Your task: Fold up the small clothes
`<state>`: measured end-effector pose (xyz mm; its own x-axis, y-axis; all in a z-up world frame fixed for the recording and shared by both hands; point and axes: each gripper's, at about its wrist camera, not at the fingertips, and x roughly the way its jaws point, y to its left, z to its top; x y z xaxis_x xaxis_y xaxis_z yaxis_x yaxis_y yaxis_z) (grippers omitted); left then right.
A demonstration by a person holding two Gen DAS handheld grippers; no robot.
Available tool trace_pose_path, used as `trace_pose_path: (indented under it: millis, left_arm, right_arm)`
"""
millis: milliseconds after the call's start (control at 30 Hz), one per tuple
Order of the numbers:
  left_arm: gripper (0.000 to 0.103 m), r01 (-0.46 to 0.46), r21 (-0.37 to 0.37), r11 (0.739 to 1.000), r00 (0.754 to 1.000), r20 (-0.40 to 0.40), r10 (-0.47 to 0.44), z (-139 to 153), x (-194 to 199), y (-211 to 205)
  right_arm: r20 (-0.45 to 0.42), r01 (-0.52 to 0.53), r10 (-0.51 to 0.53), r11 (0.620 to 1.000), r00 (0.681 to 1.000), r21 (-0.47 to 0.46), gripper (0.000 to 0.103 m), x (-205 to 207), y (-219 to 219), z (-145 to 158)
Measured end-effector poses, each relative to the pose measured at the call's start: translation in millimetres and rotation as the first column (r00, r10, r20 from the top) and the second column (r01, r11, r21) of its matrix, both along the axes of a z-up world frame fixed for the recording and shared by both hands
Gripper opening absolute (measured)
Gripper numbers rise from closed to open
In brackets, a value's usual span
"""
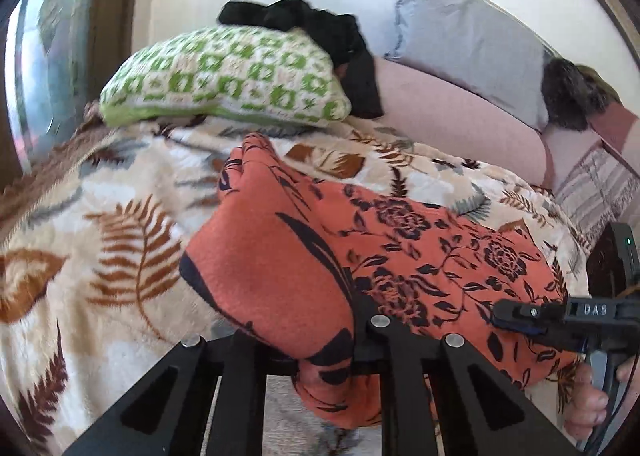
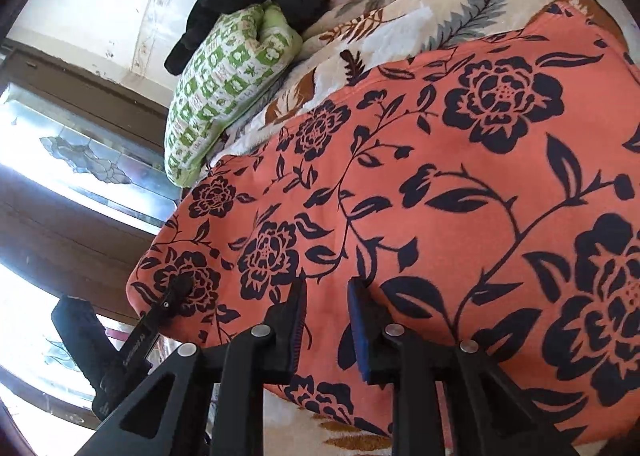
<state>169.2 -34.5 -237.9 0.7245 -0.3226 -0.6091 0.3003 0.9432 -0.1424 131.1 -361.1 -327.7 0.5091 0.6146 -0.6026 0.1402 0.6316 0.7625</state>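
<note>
An orange garment with a black flower print (image 1: 360,256) lies on a leaf-patterned blanket (image 1: 100,216) on the bed. My left gripper (image 1: 320,356) is shut on the garment's near edge, and cloth bulges up between and over its fingers. My right gripper shows in the left wrist view (image 1: 520,316) at the garment's right edge. In the right wrist view the right gripper (image 2: 326,320) has its jaws a little apart, with the garment (image 2: 440,196) pinched between the blue pads (image 2: 360,336). The left gripper (image 2: 176,288) shows at the garment's far-left corner there.
A green and white patterned pillow (image 1: 224,76) lies at the head of the bed with a black garment (image 1: 320,36) on it. A grey cushion (image 1: 472,40) and pink bedding (image 1: 460,116) lie behind. A glass-paned wooden door (image 2: 80,160) stands beside the bed.
</note>
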Motion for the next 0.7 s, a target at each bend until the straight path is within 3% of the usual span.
trace_pose_path:
  millis: [33,67,100,133,167,267,433,567,633,700]
  left_arm:
    - [0.014,0.038,0.040,0.998,0.999,0.032,-0.039,5.6,-5.3,-13.8]
    - [0.014,0.073,0.084,0.994,0.995,0.060,-0.078,9.7,-11.1,-28.4]
    - [0.014,0.108,0.126,0.986,0.989,0.086,-0.119,12.0,-18.5,-41.8]
    - [0.014,0.142,0.164,0.976,0.981,0.107,-0.161,12.5,-26.5,-54.7]
    - [0.013,0.174,0.199,0.964,0.972,0.121,-0.201,11.9,-34.3,-66.6]
    - [0.013,0.271,0.278,0.922,0.941,0.123,-0.314,2.9,-57.2,-98.1]
    - [0.013,0.409,0.390,0.825,0.884,0.055,-0.465,-25.4,-85.3,-141.7]
    - [0.013,0.411,0.486,0.771,0.874,0.030,-0.485,-43.2,-92.7,-158.5]
    - [0.013,0.414,0.512,0.752,0.868,0.026,-0.496,-42.9,-93.4,-161.5]
    - [0.013,0.424,0.530,0.734,0.863,0.010,-0.506,-42.8,-92.1,-164.3]
  right_arm:
    - [0.012,0.013,-0.014,0.999,1.000,0.039,0.031,0.1,-8.5,1.7]
    - [0.022,0.034,-0.036,0.996,0.999,0.078,0.046,0.6,-17.2,1.8]
    - [0.036,0.071,-0.076,0.991,0.996,0.113,0.081,-0.6,-26.2,4.1]
    - [0.062,0.108,-0.118,0.984,0.991,0.142,0.090,-2.9,-34.0,7.7]
    - [0.086,0.124,-0.141,0.977,0.986,0.175,0.091,-3.6,-41.0,10.8]
    - [0.073,0.105,-0.126,0.963,0.989,0.247,0.091,4.7,-51.2,10.5]
    - [0.092,0.105,-0.139,0.945,0.986,0.309,0.091,20.6,-71.2,9.2]
    - [-0.057,0.170,-0.160,0.948,0.985,0.270,0.091,34.6,-88.0,-13.5]
    - [-0.138,0.184,-0.155,0.954,0.978,0.237,0.084,42.7,-88.0,-30.3]
    - [-0.131,0.149,-0.126,0.971,0.983,0.184,0.054,53.2,-84.4,-32.2]
